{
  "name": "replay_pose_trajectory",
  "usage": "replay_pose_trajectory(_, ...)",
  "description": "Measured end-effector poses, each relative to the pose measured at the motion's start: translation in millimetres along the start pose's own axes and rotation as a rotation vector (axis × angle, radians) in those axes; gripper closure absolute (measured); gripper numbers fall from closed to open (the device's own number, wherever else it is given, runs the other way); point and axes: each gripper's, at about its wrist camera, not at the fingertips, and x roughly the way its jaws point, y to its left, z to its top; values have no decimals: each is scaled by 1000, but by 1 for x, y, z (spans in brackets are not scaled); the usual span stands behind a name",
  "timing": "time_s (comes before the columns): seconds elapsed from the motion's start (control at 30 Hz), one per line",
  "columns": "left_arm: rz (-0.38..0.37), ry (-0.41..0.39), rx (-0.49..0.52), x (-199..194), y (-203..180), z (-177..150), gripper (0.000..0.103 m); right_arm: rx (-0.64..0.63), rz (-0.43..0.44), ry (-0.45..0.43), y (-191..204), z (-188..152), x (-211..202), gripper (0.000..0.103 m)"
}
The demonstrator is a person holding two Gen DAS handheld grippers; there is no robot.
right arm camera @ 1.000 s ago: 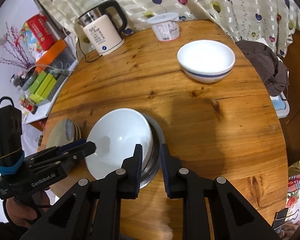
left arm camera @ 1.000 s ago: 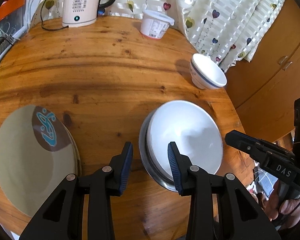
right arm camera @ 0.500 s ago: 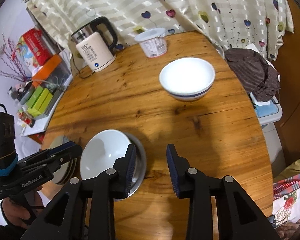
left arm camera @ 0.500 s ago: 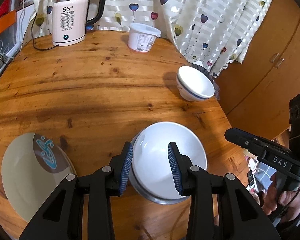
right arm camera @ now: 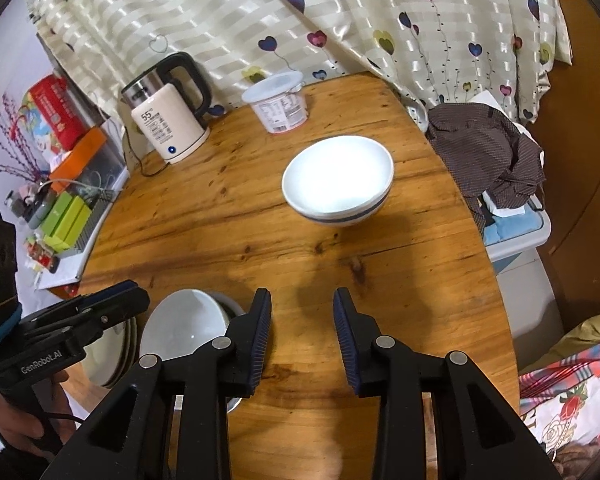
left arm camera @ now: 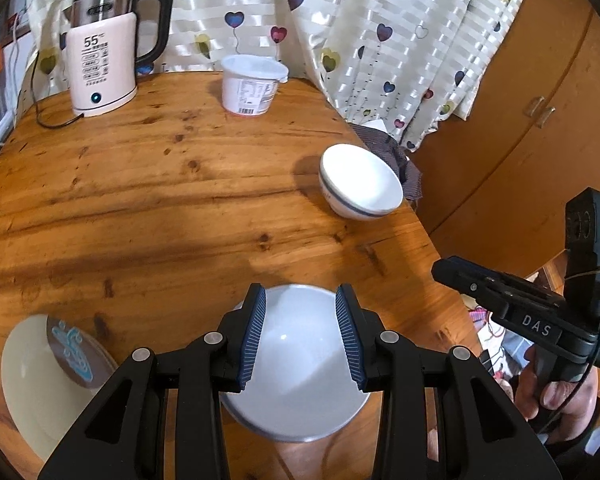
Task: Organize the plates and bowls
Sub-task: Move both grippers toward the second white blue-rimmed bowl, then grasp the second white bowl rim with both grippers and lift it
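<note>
Both grippers are up off the round wooden table (left arm camera: 148, 208), angled down at it.

Left gripper (left arm camera: 300, 338): jaws parted, blue ribbed pads (left arm camera: 253, 332) clear of everything. I see it hanging above the plain white bowl (left arm camera: 300, 364), not touching. That bowl sits nested in a shallow metal dish (right arm camera: 234, 402) near the table's front edge; the dish rim shows below it in the left view and to its right in the right view.

Right gripper (right arm camera: 302, 338): jaws apart too, with only bare wood between the pads. It hangs just right of the nested white bowl (right arm camera: 184, 326).

Second bowl, white with a blue band (right arm camera: 338, 180), stands upright and alone on the far right part of the table, well apart from the stack. It's near the table edge in the left view (left arm camera: 360, 182).

Stack of cream plates, the top one with a brown patch and teal pattern (left arm camera: 56, 376), is at the front left, beside the nested bowl but not touching it.

At the back: pink-and-steel electric kettle (left arm camera: 108, 50) showing 55, and a white plastic tub with a printed label (left arm camera: 252, 84), both against the heart-print curtain (left arm camera: 380, 20). A brown checked cloth (right arm camera: 488, 152) is heaped off the table's right side.

A hand (left arm camera: 556, 394) is visible on the right gripper's handle.
</note>
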Motion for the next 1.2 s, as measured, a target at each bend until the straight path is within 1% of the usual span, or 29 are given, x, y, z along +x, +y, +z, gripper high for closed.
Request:
replay_pose_trajectory(0.27,-7,7,46,12,-11,22,65,12,-11,-6,-11,12,5,71)
replay_pose_trajectory(0.37,-29,30,51,20,-12,31,65,15,-16,-5,-14,16,8,71)
replay_pose_trajectory(0.43,-24,38,59,25,-14,37,65,17,-19,-5,-16,20,11,71)
replay_pose_trajectory(0.6,-41,58,84,36,-19,51,65,26,-32,-6,-23,30,17,71)
replay_pose_trajectory(0.7,-30,66,100,44,-21,59,65,30,-37,-7,-26,36,22,71)
replay_pose_trajectory(0.97,-38,109,112,72,-21,79,65,44,-49,3,-38,52,37,71)
replay_pose_trajectory(1.2,-77,133,100,93,-23,93,65,53,-59,14,-49,65,51,71)
